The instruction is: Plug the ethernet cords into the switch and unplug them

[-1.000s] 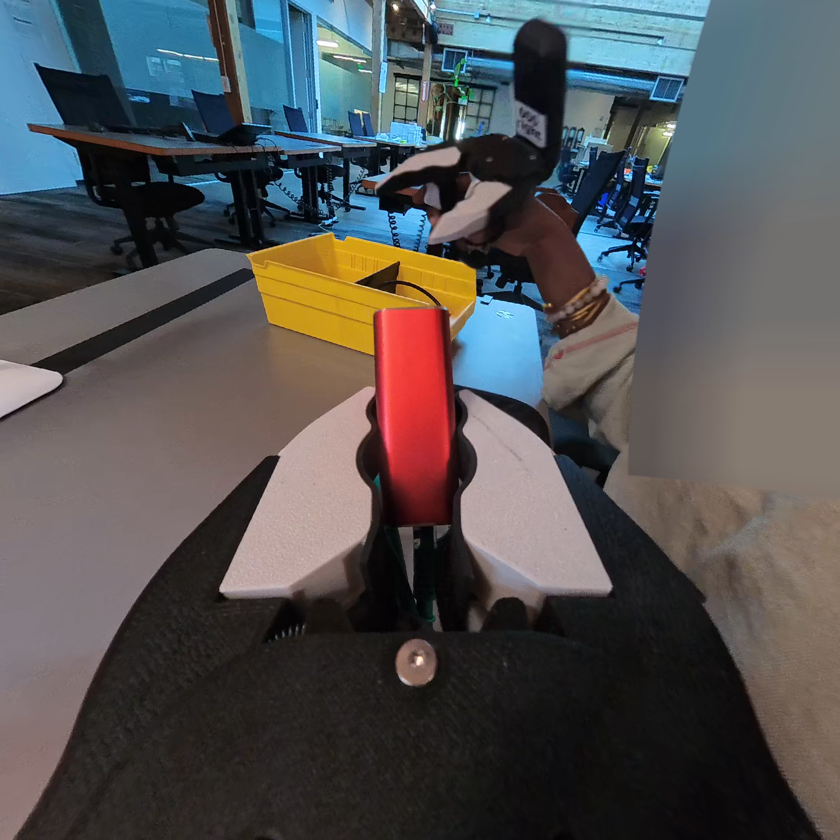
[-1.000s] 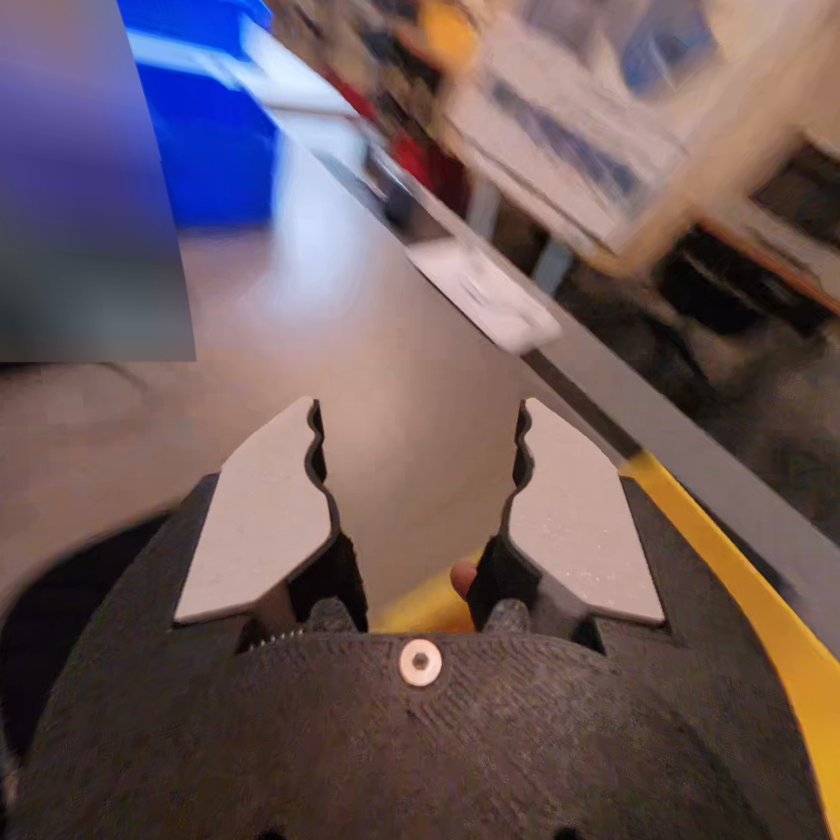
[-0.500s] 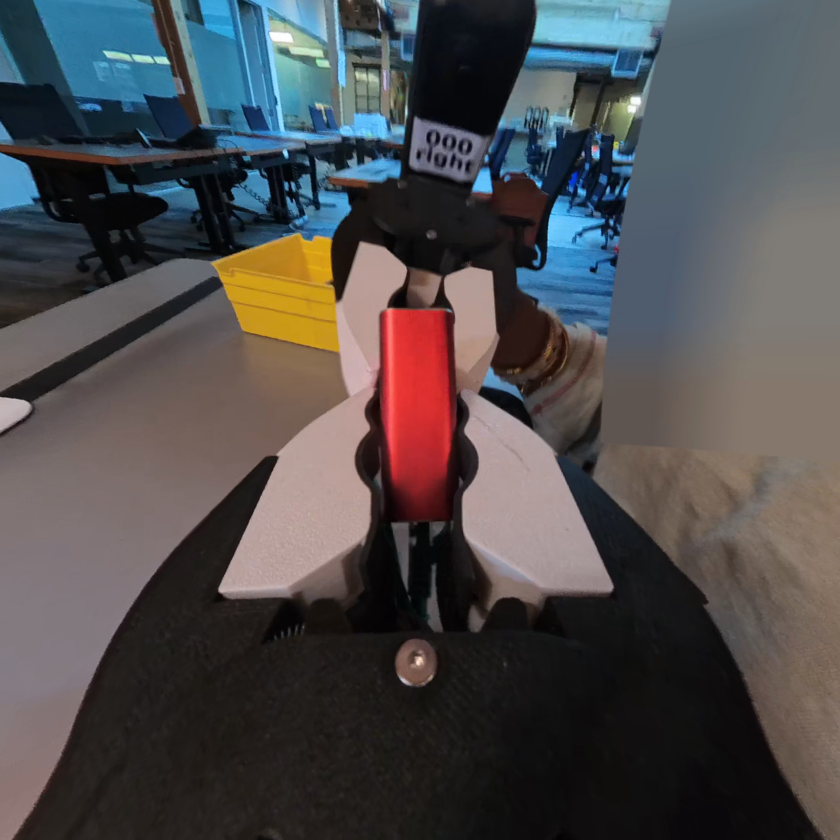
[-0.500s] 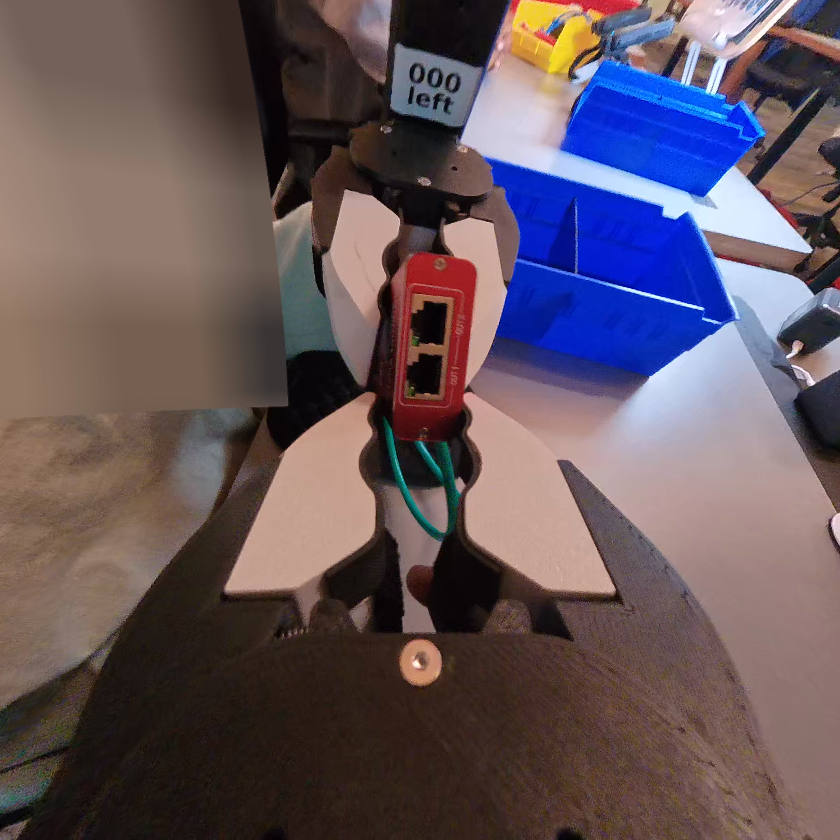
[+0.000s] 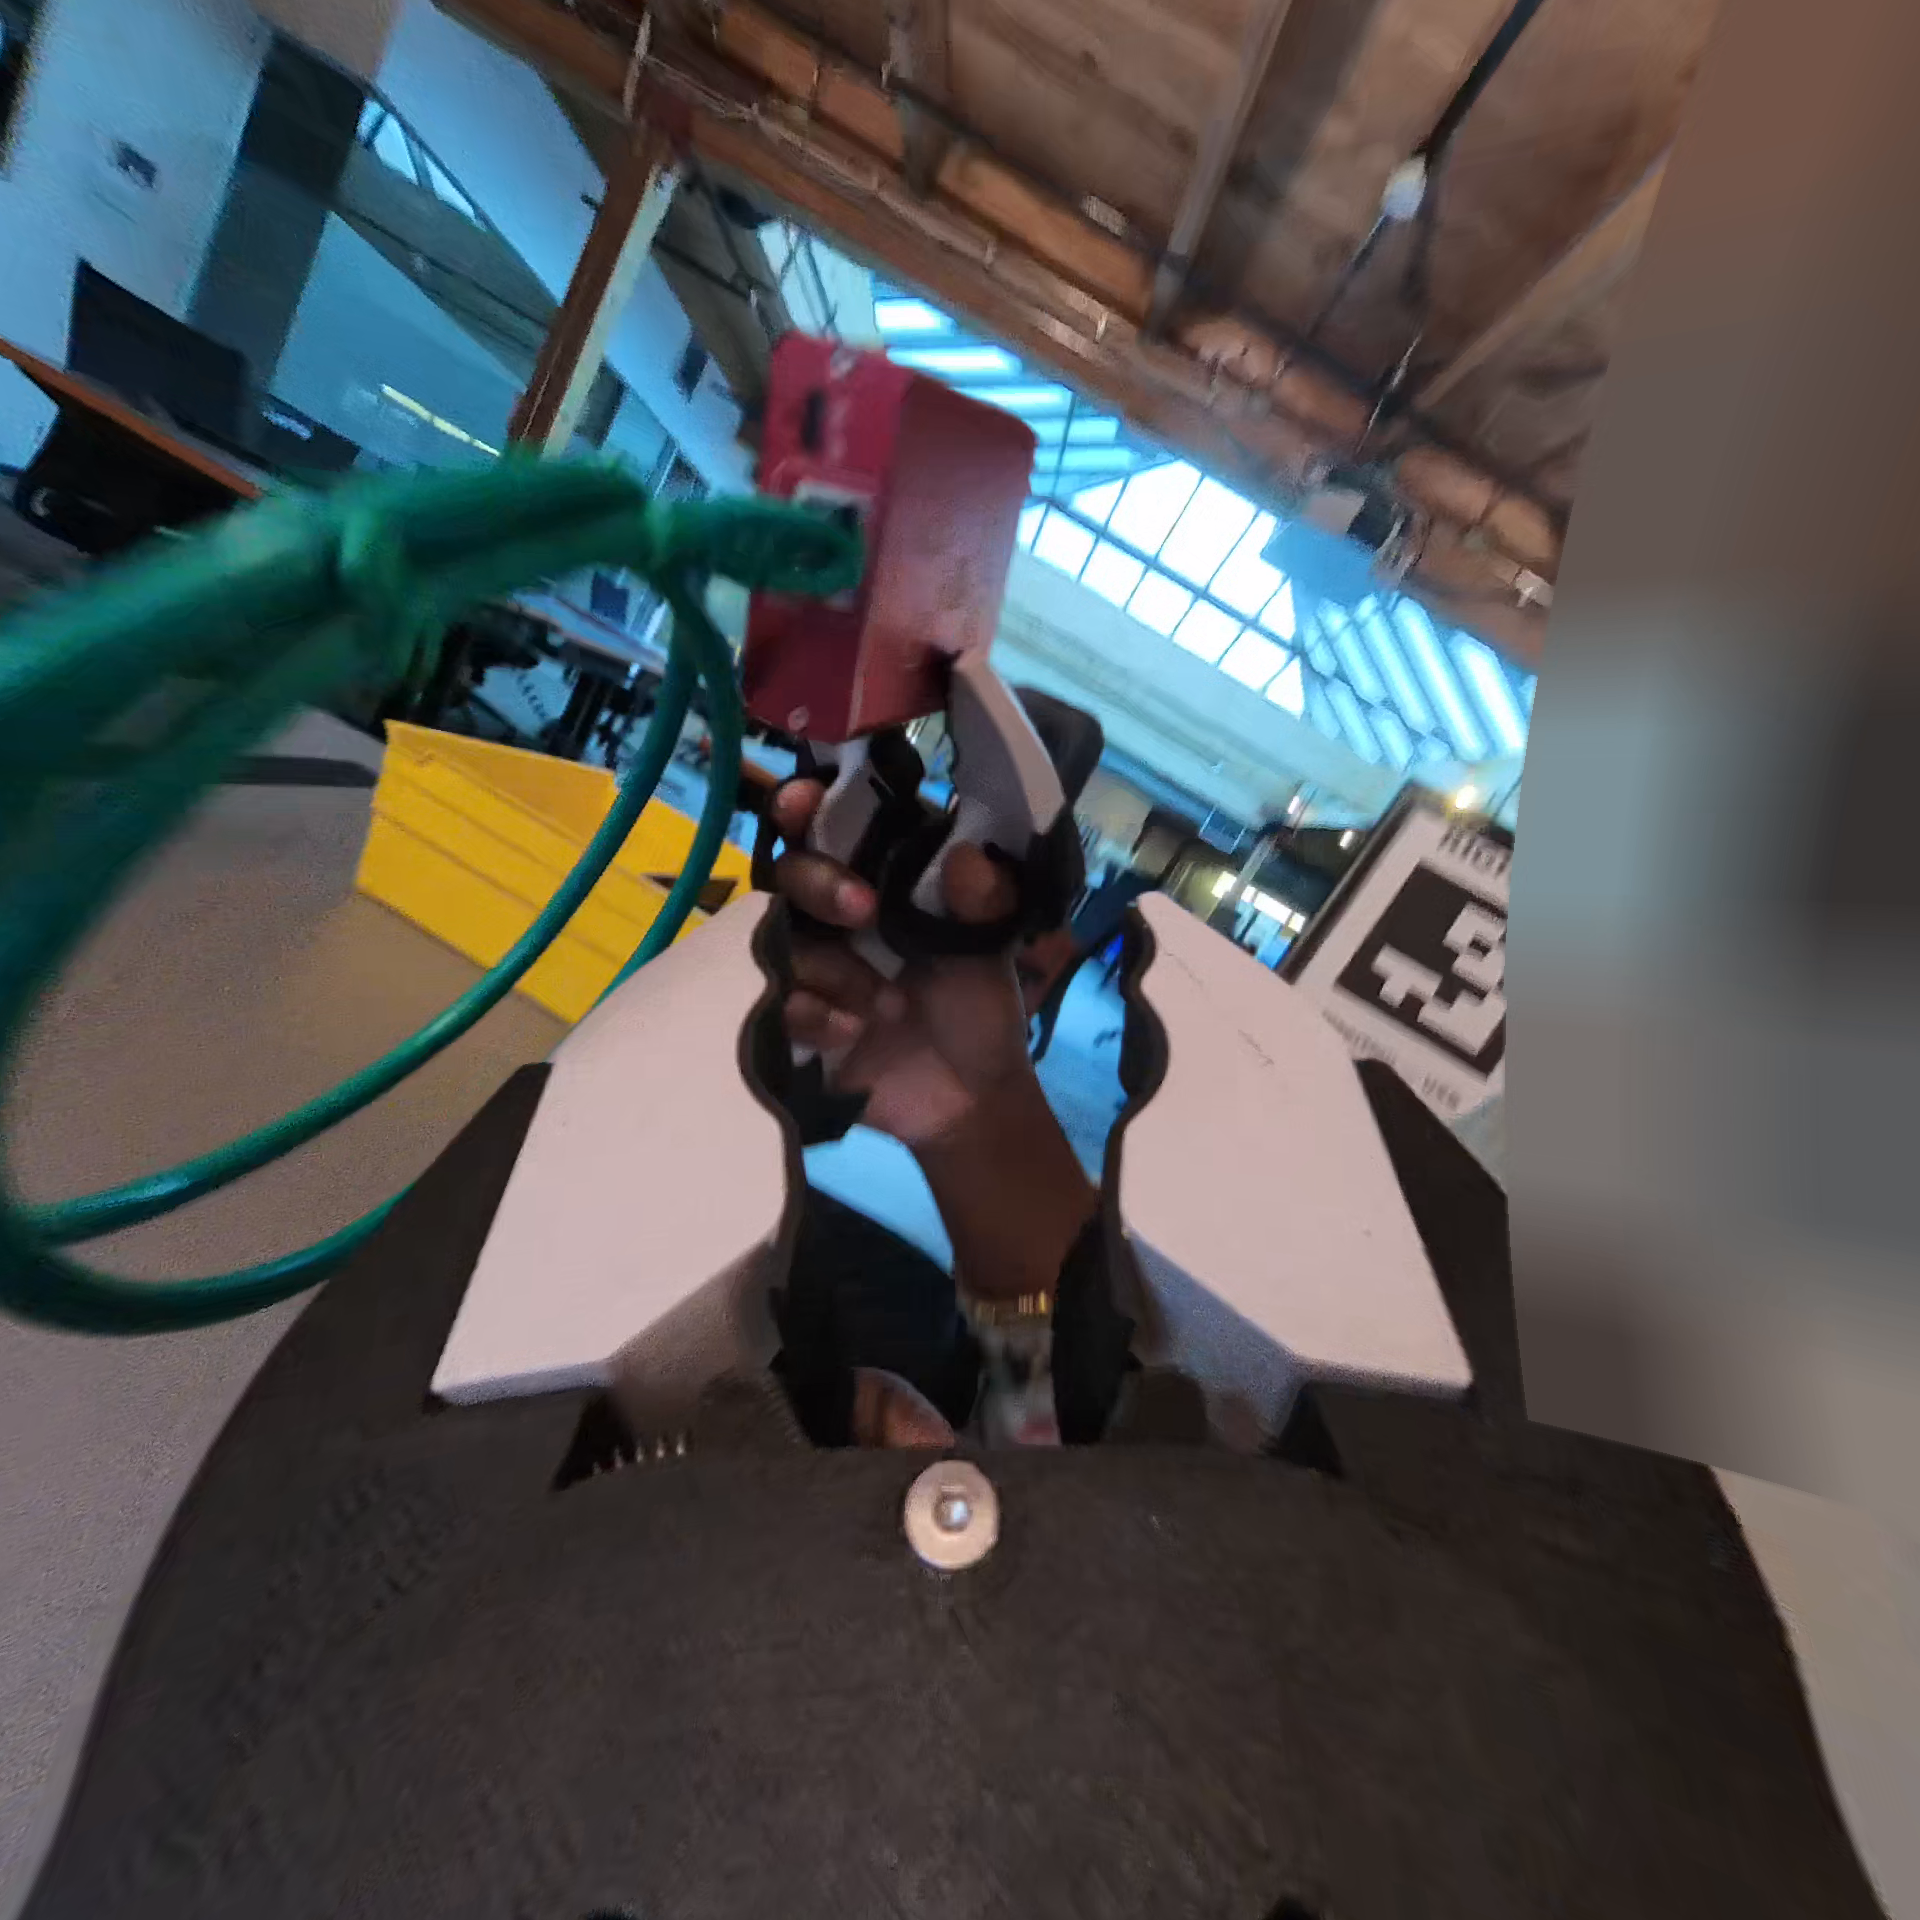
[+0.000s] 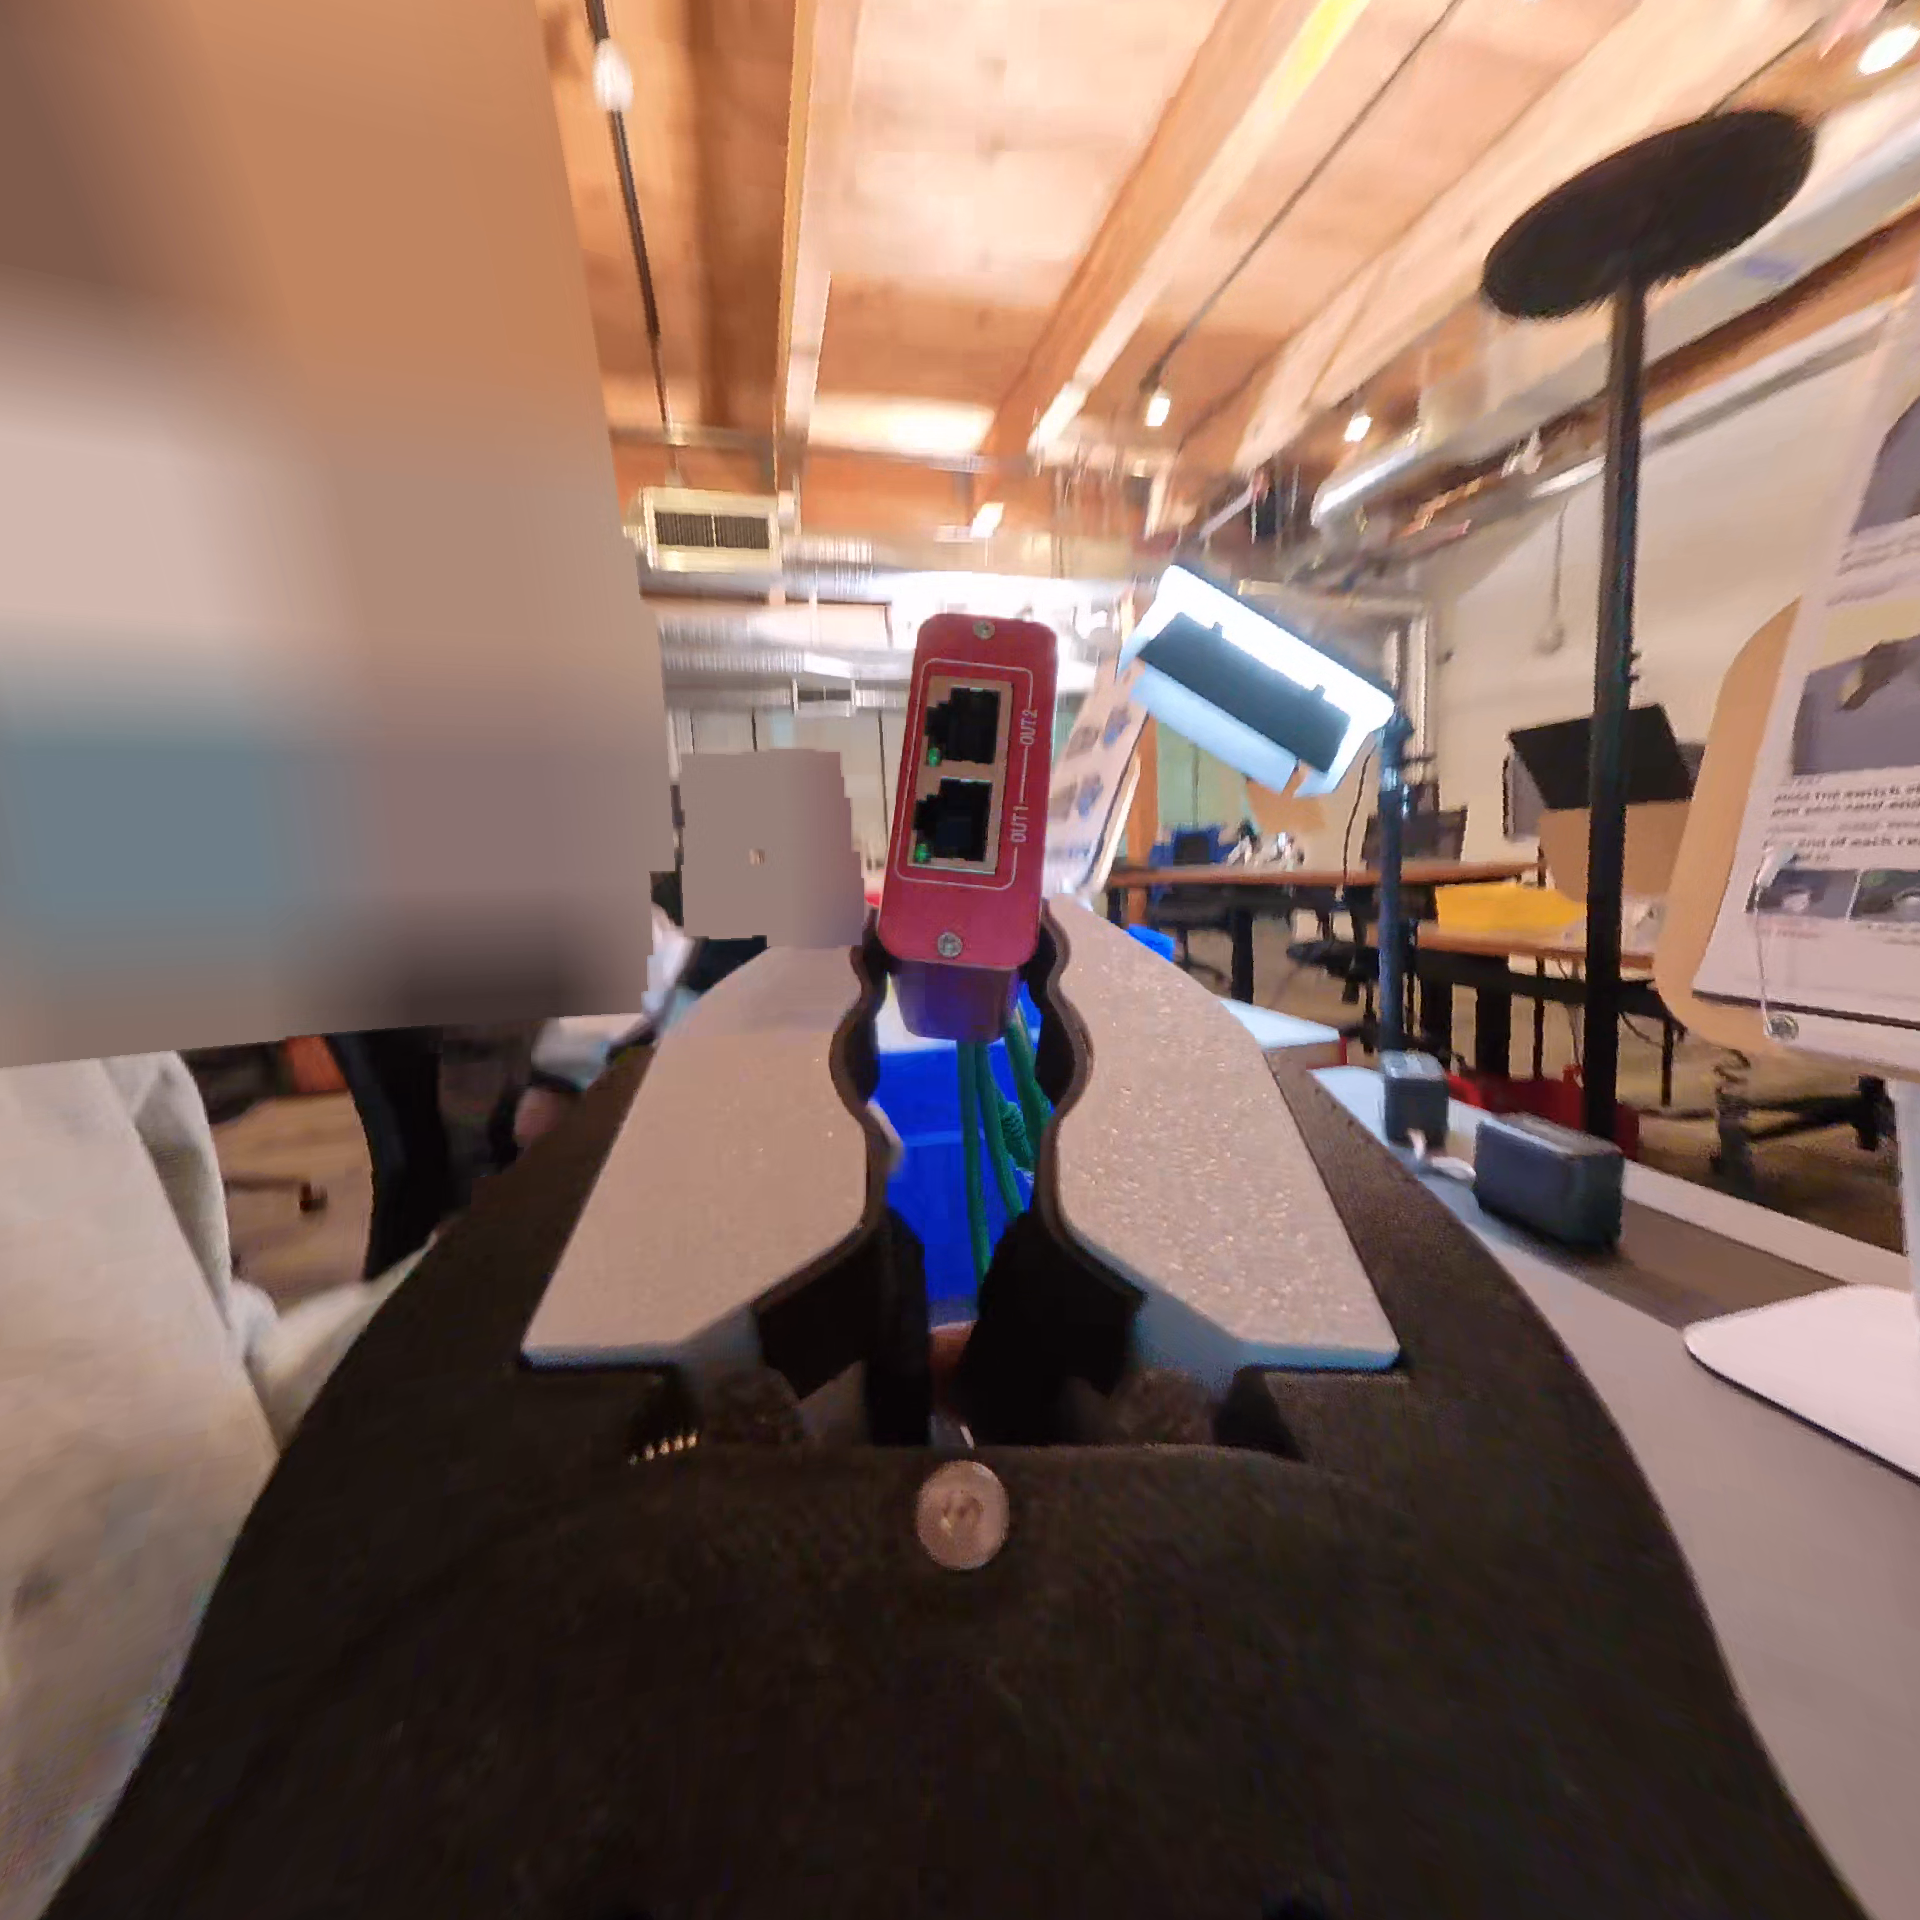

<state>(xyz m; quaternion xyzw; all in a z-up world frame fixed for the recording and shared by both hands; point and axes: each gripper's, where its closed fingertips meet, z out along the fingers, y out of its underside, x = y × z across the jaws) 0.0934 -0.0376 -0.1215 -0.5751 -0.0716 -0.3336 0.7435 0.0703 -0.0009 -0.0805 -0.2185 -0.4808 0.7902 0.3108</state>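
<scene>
The red switch stands upright in my right gripper, which is shut on its lower end. Two empty ports face the right wrist camera. Green ethernet cords hang behind the switch between the fingers. In the left wrist view the right gripper holds the switch raised above the table, and a green cord is plugged into its side and loops off to the left. My left gripper is open and empty, below the switch and apart from it. A hand holds the right gripper.
A yellow bin sits on the grey table behind the cord loop. A blue bin lies beyond the right fingers. A black lamp stand, a grey box and a white pad are at the right. There is about 6 cm between the tips of the two grippers.
The switch has passed from my left gripper to my right one. The left gripper has opened and drawn back. The right gripper has lifted the switch, and the green cord now trails left.
</scene>
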